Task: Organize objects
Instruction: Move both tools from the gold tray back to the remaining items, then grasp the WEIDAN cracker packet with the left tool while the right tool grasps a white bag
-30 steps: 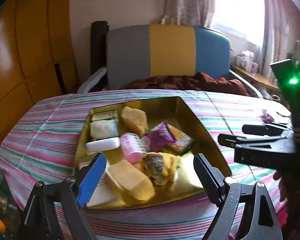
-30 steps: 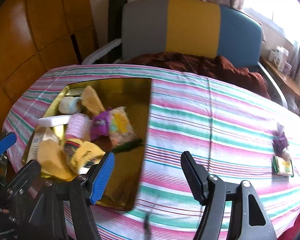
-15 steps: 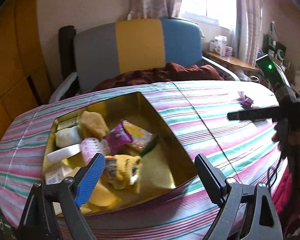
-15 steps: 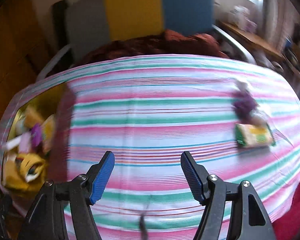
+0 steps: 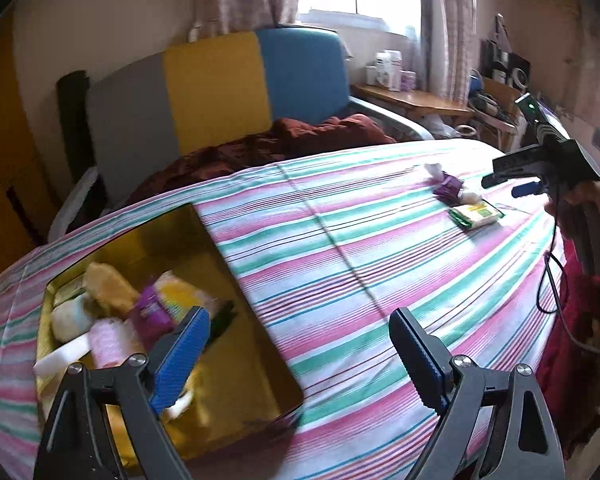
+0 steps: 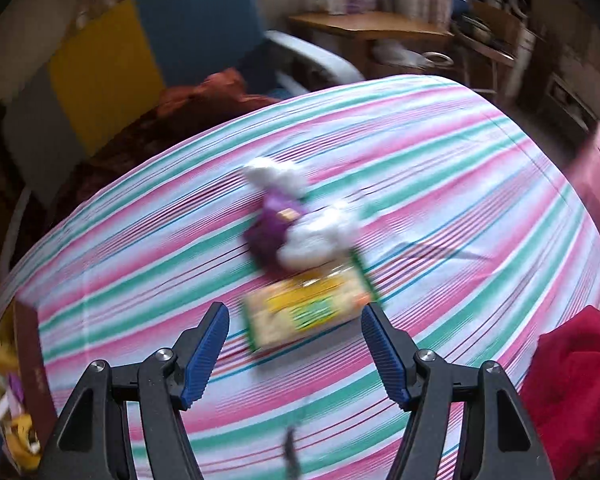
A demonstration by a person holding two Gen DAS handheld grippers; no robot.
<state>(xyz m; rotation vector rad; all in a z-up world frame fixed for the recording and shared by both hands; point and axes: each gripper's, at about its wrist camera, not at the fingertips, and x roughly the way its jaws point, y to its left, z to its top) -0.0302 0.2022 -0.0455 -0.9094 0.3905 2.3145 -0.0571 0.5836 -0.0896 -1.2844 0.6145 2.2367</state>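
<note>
A gold tin box (image 5: 236, 364) sits at the left of the striped tablecloth (image 5: 340, 248), holding several snack packets and small toiletries. At the far right lie a green-and-yellow packet (image 5: 476, 214), a purple packet (image 5: 446, 188) and a white wrapped item (image 5: 471, 197). My left gripper (image 5: 298, 354) hangs open over the box's right edge, nothing between its fingers. My right gripper (image 6: 294, 354) is open just short of the green-and-yellow packet (image 6: 308, 314), with the purple packet (image 6: 270, 232) and white item (image 6: 318, 240) beyond. The right gripper (image 5: 526, 184) also shows in the left wrist view.
A grey, yellow and blue chair (image 5: 220, 88) with a dark red blanket (image 5: 260, 148) stands behind the table. A wooden side table (image 5: 412, 98) with bottles sits by the window. Red fabric (image 6: 572, 380) lies at the right table edge. A cable (image 5: 552, 280) hangs there.
Both grippers swung right. The right one left the gold box and came up to the packets at the far right. The left view now shows more of the cloth right of the box.
</note>
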